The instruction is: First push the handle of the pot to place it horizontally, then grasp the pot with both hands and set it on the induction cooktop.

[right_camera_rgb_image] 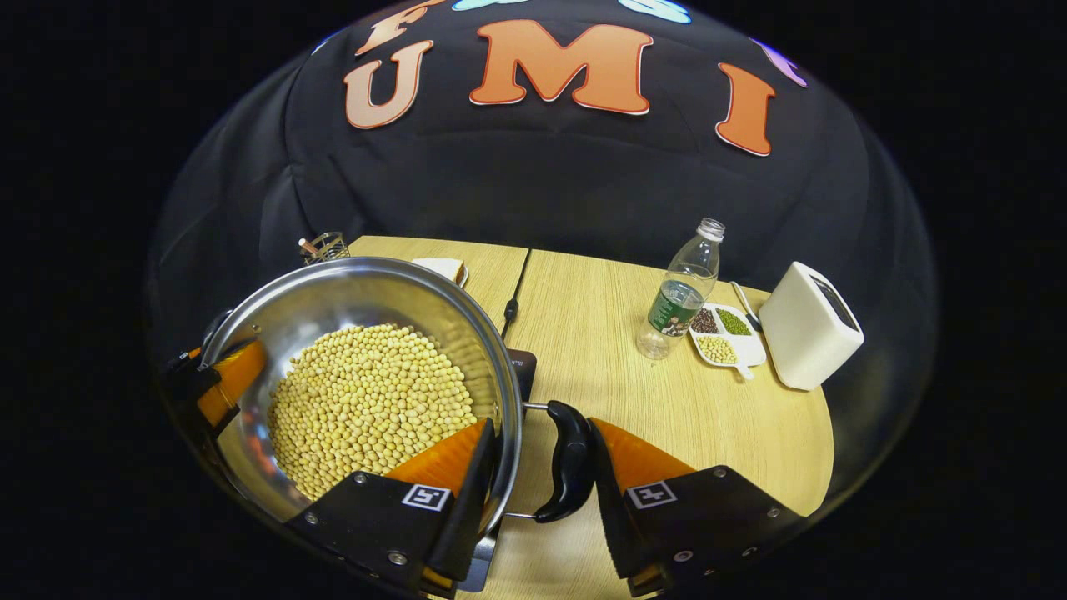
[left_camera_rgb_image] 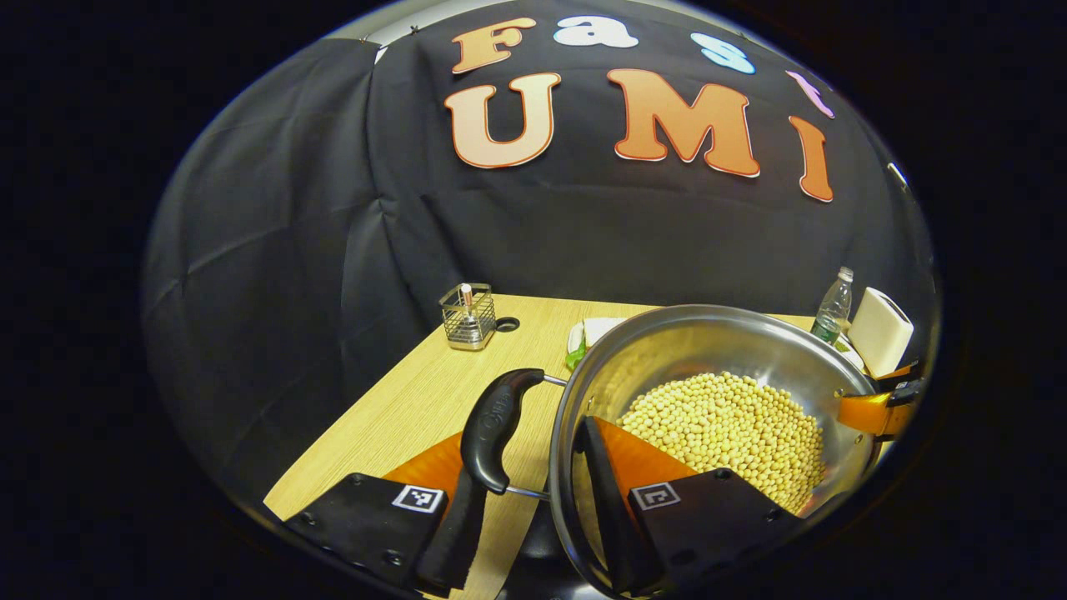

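Each gripper view looks from opposite sides, very near, across the pot (left_camera_rgb_image: 717,417) (right_camera_rgb_image: 367,375); both share the table (left_camera_rgb_image: 417,400) (right_camera_rgb_image: 633,400).

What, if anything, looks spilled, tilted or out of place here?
Nothing stands out. The yellow soybeans all sit inside the round steel pot, none on the wooden table. Each set of tongs straddles a black side handle, one finger inside the rim. The clear plastic bottle stands upright, uncapped.

Polished shiny metal pot (right_camera_rgb_image: 350,292) with glossy plastic handles (right_camera_rgb_image: 571,458) on a matt wood-grain table (right_camera_rgb_image: 667,417).
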`<act>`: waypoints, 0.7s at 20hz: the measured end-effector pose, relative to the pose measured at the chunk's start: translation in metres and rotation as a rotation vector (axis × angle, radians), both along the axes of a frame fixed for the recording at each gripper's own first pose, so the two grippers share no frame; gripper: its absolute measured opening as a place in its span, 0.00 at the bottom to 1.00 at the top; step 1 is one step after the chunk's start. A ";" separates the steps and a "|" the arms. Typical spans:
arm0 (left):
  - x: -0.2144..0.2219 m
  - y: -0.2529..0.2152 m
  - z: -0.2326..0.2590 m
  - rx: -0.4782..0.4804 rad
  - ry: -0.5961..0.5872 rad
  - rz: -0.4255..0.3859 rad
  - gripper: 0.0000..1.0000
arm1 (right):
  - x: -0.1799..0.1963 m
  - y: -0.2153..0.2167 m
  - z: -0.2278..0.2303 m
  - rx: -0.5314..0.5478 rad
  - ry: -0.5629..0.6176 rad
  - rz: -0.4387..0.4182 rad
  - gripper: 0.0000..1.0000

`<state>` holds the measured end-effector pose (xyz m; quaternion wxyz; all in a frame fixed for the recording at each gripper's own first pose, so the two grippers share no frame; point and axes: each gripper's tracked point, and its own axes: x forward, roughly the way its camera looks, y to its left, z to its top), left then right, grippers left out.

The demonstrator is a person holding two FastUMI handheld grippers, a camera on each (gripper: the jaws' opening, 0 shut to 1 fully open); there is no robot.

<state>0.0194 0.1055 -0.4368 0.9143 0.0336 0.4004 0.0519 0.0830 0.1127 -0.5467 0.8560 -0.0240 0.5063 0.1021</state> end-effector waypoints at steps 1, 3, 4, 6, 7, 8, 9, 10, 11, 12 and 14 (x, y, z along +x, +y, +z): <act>0.000 0.000 -0.003 0.001 0.001 0.002 0.68 | 0.000 0.001 -0.001 0.000 0.001 0.002 0.63; 0.004 -0.001 -0.003 -0.003 0.000 0.013 0.68 | -0.003 0.002 -0.003 0.000 0.011 0.010 0.58; 0.001 0.000 -0.011 0.002 0.014 0.016 0.61 | -0.003 0.001 -0.001 0.001 0.010 0.014 0.63; -0.006 0.002 -0.031 -0.014 0.063 0.024 0.61 | -0.008 0.000 -0.004 -0.010 0.042 0.020 0.63; -0.010 0.003 -0.041 -0.035 0.084 0.030 0.61 | -0.010 -0.001 -0.003 -0.014 0.049 0.019 0.63; -0.015 0.002 -0.047 -0.050 0.102 0.040 0.61 | -0.011 -0.001 -0.002 -0.018 0.053 0.022 0.63; -0.012 0.000 -0.050 -0.059 0.091 0.036 0.64 | -0.008 0.001 0.000 -0.027 0.030 0.023 0.63; -0.013 0.002 -0.053 -0.057 0.099 0.032 0.60 | -0.007 -0.001 -0.003 -0.033 0.020 0.022 0.63; -0.014 0.003 -0.051 -0.057 0.095 0.029 0.63 | -0.007 0.000 -0.003 -0.034 0.013 0.019 0.63; -0.013 0.003 -0.050 -0.055 0.090 0.024 0.60 | -0.007 0.000 -0.004 -0.035 0.013 0.019 0.63; -0.014 0.003 -0.052 -0.053 0.089 0.016 0.58 | -0.010 0.000 -0.007 -0.039 0.021 0.018 0.58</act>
